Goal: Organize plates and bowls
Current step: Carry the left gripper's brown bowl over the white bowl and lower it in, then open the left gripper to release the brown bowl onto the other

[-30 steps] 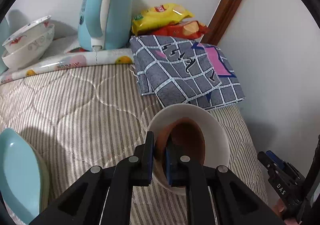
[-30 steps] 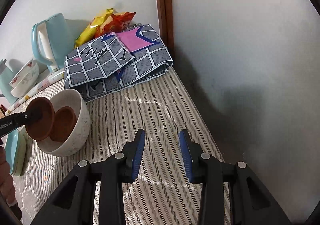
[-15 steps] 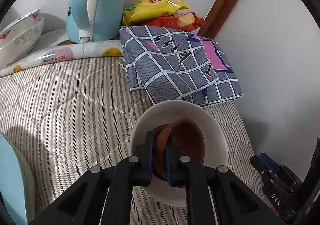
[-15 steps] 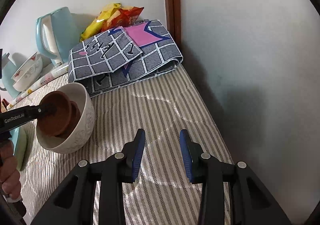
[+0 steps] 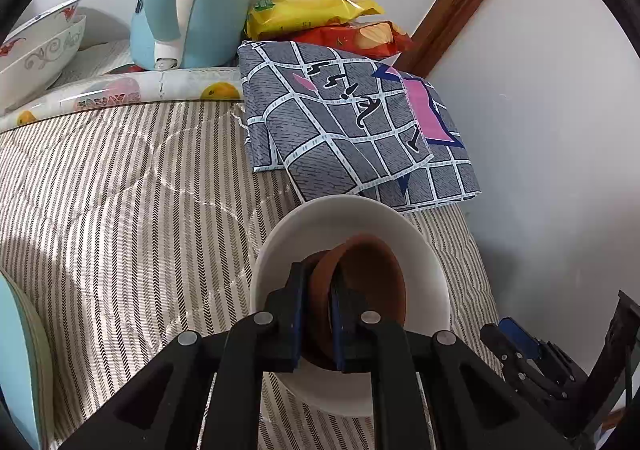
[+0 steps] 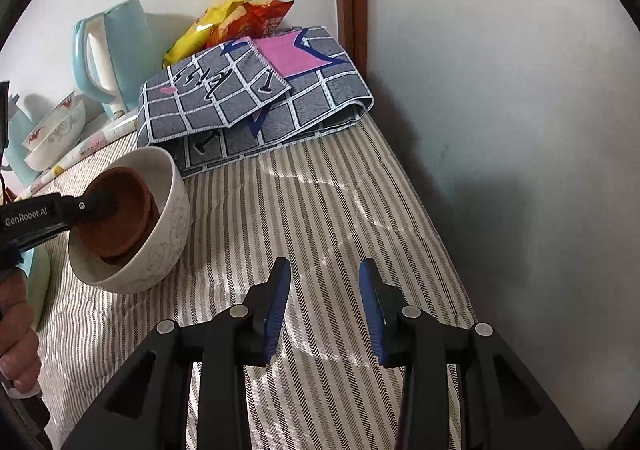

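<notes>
Black left gripper [image 6: 102, 205], lettered "GenRobot.AI", clamps a brown bowl [image 5: 360, 290] inside the white bowl [image 6: 160, 246]; right gripper [image 6: 324, 306] gapes over bare striped mattress [image 6: 320, 209].

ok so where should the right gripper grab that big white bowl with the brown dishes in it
Pinch the white bowl by its rim, from above on the side facing the right gripper. Its wall is thin and upright there, while the left gripper holds a brown dish at the opposite side.

Both wrist views tilt down, close over the striped cloth [image 5: 120, 189] (shared: white bowl [image 6: 168, 234]).
</notes>
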A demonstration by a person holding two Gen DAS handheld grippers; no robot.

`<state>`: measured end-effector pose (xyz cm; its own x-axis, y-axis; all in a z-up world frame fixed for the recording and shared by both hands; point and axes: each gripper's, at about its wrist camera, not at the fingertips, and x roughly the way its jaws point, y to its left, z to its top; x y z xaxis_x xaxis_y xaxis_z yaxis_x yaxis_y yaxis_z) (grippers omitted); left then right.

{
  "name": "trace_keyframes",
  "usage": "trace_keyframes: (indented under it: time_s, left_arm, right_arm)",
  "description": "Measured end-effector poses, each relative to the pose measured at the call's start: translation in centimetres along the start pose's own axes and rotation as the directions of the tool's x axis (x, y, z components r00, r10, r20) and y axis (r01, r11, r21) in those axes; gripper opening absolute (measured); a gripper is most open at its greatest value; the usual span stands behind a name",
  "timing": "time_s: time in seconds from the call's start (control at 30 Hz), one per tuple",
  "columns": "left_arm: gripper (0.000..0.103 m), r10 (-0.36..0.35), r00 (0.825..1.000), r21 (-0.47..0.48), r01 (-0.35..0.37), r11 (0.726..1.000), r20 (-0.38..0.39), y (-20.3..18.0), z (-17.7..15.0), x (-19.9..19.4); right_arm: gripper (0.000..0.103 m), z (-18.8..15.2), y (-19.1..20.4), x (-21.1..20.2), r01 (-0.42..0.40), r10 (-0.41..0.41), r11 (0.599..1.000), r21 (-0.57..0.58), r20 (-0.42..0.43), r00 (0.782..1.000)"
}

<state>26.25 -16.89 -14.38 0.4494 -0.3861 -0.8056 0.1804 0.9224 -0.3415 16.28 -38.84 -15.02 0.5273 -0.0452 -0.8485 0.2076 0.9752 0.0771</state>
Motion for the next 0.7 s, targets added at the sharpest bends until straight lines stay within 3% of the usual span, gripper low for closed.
trace_keyframes:
  time_s: [0.5,0.7]
  left_arm:
    - [0.018,-0.011,0.999,0.019,0.011,1.0,-0.032,-0.46,-0.47,-0.58]
    - [0.025,-0.014,0.999,0.038,0.016,0.999,-0.04,-0.99,-0.61,-0.84]
  right_arm:
    - [0.036,-0.18,0.87,-0.42,-0.013,0.013,1.0,-0.027,0.002,1.0]
    - [0.036,-0.28,0.95,-0.72,-0.013,0.013,1.0,-0.023,0.003,1.0]
